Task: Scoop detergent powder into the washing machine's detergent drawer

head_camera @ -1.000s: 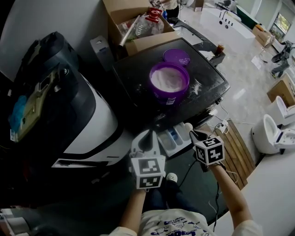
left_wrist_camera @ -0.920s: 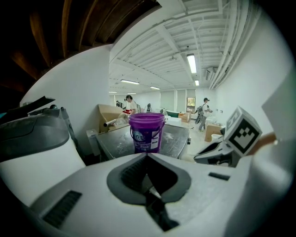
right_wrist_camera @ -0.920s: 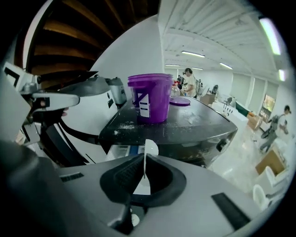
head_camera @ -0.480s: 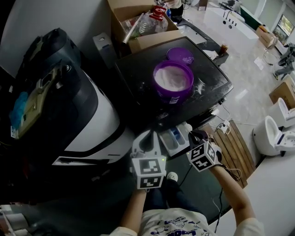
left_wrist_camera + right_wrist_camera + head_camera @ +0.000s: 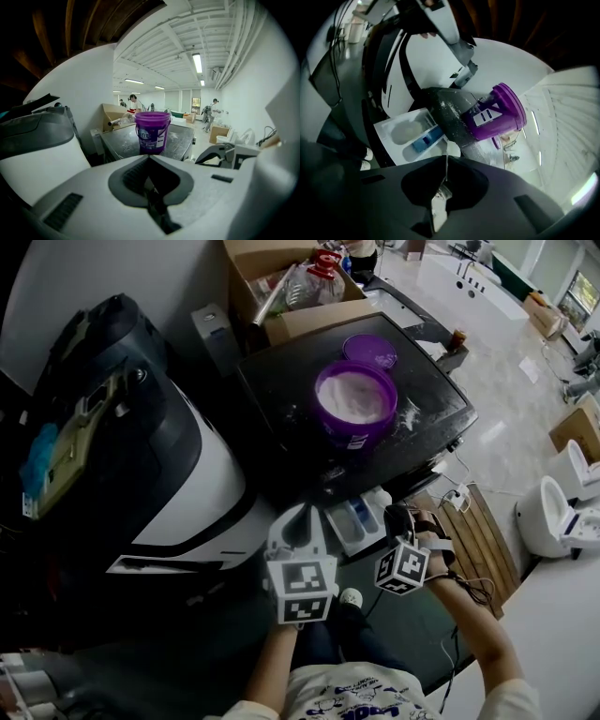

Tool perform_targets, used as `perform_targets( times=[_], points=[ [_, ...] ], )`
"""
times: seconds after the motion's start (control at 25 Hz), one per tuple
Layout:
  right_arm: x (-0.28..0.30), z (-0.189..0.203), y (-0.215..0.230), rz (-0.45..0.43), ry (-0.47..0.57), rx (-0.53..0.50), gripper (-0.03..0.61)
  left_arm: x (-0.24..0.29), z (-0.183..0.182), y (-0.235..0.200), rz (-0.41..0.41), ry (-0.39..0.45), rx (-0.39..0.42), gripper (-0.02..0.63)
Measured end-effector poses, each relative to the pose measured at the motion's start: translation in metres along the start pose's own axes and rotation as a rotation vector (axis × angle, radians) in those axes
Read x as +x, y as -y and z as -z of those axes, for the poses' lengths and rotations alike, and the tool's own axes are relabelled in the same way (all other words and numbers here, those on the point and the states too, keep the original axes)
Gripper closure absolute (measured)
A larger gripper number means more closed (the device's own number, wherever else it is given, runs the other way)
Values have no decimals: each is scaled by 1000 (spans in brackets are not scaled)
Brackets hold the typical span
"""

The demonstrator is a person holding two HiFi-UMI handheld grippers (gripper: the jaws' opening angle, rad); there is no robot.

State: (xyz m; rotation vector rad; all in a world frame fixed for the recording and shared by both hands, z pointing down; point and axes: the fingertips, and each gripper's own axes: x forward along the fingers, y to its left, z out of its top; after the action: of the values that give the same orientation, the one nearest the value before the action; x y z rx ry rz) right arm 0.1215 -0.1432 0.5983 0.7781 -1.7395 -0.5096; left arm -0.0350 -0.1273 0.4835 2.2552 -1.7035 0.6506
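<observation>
A purple bucket (image 5: 354, 405) of white detergent powder stands open on the black washing machine top (image 5: 281, 390), its lid (image 5: 371, 351) lying behind it. Below the front edge the white detergent drawer (image 5: 354, 519) is pulled out; one compartment (image 5: 404, 131) holds powder. My right gripper (image 5: 395, 517) is shut on the thin handle of a white scoop (image 5: 452, 149), rolled over just right of the drawer. My left gripper (image 5: 298, 518) hangs shut and empty to the drawer's left, facing the bucket (image 5: 152, 131).
A white and black machine (image 5: 178, 465) stands to the left. A cardboard box (image 5: 281, 287) with bottles sits behind the washer. A wooden pallet (image 5: 480, 538) with cables and a toilet (image 5: 551, 512) lie to the right.
My right gripper has rolled over and dropped slightly beside the drawer, its marker cube turning. The left gripper has stayed where it was.
</observation>
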Motion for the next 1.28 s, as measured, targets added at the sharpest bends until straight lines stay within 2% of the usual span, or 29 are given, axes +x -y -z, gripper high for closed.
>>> perform_targets(
  times=[0.12, 0.36, 0.76, 0.96, 1.28],
  points=[
    [1, 0, -3, 29, -8, -102, 558, -1, 0, -1, -3, 0, 0, 611],
    [0, 2, -4, 72, -23, -206, 558, -2, -1, -3, -8, 0, -3, 612],
    [-1, 3, -7, 89, -28, -230, 558, -4, 0, -4, -9, 1, -5, 612],
    [0, 3, -5, 88, -29, -200, 558, -5, 0, -6, -14, 4, -11, 612],
    [-6, 3, 8, 81, -17, -36, 558, -8, -4, -9, -22, 16, -15, 611]
  ],
)
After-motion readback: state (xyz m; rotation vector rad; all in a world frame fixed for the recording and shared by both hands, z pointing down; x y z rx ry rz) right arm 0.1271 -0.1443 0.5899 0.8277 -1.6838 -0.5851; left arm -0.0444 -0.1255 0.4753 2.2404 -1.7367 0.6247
